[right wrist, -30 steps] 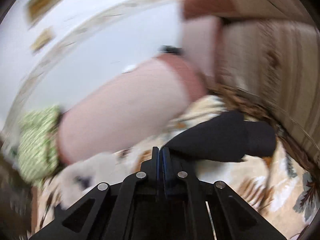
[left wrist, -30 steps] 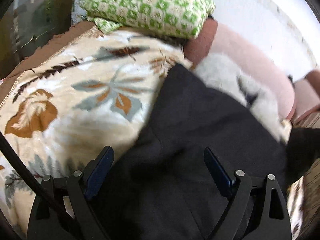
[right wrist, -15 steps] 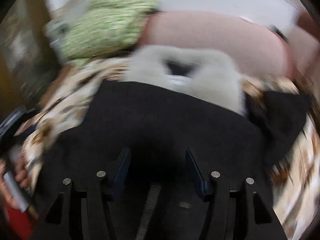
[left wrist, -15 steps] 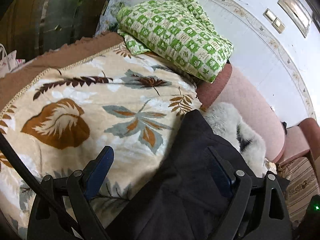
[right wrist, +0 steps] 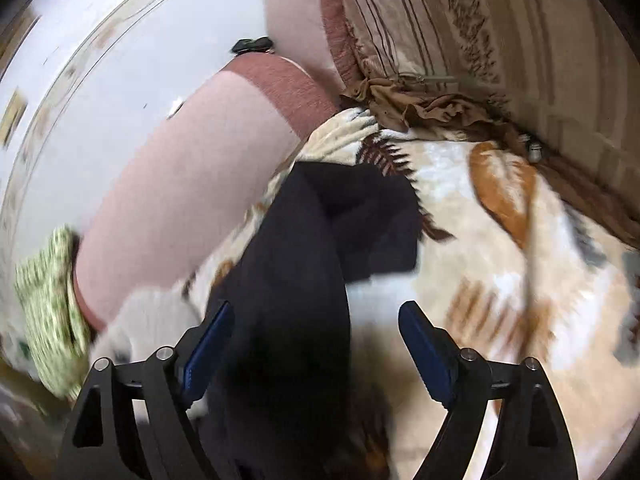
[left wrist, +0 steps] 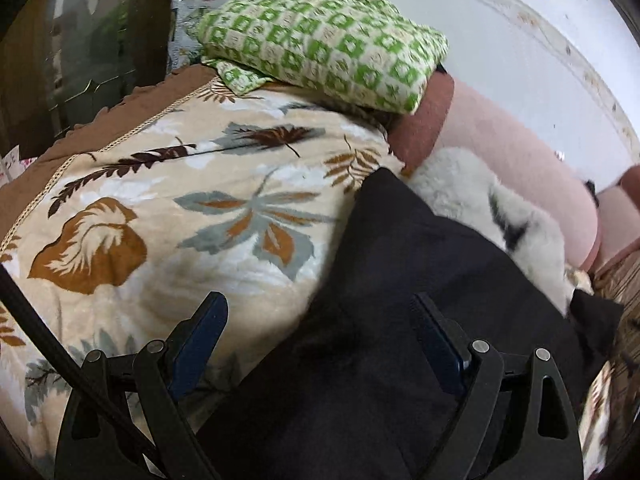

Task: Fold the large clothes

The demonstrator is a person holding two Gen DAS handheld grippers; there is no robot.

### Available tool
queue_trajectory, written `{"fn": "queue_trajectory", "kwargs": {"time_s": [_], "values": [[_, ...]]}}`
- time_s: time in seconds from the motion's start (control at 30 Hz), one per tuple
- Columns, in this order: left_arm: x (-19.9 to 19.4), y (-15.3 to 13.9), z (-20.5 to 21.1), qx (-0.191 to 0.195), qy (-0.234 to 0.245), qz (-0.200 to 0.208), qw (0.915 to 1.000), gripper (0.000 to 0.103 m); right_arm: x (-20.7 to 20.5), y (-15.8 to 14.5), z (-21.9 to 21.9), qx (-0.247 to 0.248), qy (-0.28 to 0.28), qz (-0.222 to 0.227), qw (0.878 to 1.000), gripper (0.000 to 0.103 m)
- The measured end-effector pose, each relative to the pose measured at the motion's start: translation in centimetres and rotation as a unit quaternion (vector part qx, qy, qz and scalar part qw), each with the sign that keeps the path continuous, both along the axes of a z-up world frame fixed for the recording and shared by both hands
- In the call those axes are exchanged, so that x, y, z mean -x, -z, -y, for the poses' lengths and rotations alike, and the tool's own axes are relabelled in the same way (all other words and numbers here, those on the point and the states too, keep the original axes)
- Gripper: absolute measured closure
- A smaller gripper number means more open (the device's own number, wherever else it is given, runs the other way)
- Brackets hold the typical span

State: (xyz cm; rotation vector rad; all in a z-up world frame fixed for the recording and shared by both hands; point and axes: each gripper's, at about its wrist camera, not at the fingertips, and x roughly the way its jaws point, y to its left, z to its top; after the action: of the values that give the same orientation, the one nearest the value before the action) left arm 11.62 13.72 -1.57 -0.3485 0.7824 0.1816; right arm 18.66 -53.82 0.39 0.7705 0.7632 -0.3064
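Note:
A large black garment [left wrist: 420,300] lies spread on a leaf-patterned blanket [left wrist: 160,220] that covers a sofa seat. My left gripper [left wrist: 316,328] is open and empty, over the garment's left edge. In the right wrist view the same black garment [right wrist: 304,248] runs as a long strip toward the pink bolster, with a folded end at the far side. My right gripper [right wrist: 314,336] is open and empty, hovering over the garment's near part. Part of this view is motion-blurred.
A green checked cushion [left wrist: 320,28] lies at the back left. A pink bolster [left wrist: 520,168] lines the wall, with a white fluffy item [left wrist: 500,208] against it. In the right wrist view, a striped cushion [right wrist: 500,40] and crumpled brown cloth [right wrist: 420,104] sit at the far right.
My right gripper was shut one second ago, has opened, and has swung across the garment. My left gripper stayed open and shifted only slightly over the garment's left edge.

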Motion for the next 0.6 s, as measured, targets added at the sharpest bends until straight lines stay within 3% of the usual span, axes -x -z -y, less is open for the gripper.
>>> {"fn": "queue_trajectory", "kwargs": {"time_s": [0.17, 0.2, 0.23, 0.27, 0.33, 0.5, 0.6], "values": [[-1.0, 1.2, 1.6, -0.026, 0.031, -0.020, 0.9990, 0.012, -5.3, 2.5, 1.1, 0.005, 0.025, -0.029, 0.999, 0.014], [-1.0, 1.3, 1.8, -0.032, 0.035, -0.022, 0.9986, 0.012, -5.5, 2.7, 1.2, 0.001, 0.020, -0.024, 1.000, 0.035], [-1.1, 1.4, 1.9, -0.035, 0.038, -0.023, 0.9984, 0.012, -6.1, 2.6, 1.0, -0.012, 0.002, -0.011, 1.000, 0.078], [-1.1, 1.4, 2.0, -0.037, 0.040, -0.023, 0.9983, 0.012, -6.5, 2.4, 0.7, -0.029, -0.017, -0.006, 0.999, 0.083], [-0.9, 1.2, 2.1, -0.037, 0.042, -0.021, 0.9982, 0.012, -6.6, 0.6, -0.8, -0.003, -0.029, 0.000, 1.000, 0.090], [0.2, -0.4, 0.9, -0.015, 0.029, 0.005, 0.9995, 0.012, -5.7, -6.0, -9.0, 0.091, -0.116, 0.025, 0.989, 0.094], [0.8, -1.7, -0.3, -0.007, 0.009, 0.027, 0.9996, 0.012, -3.9, -9.9, -18.2, 0.140, -0.220, 0.051, 0.964, 0.094]]}}
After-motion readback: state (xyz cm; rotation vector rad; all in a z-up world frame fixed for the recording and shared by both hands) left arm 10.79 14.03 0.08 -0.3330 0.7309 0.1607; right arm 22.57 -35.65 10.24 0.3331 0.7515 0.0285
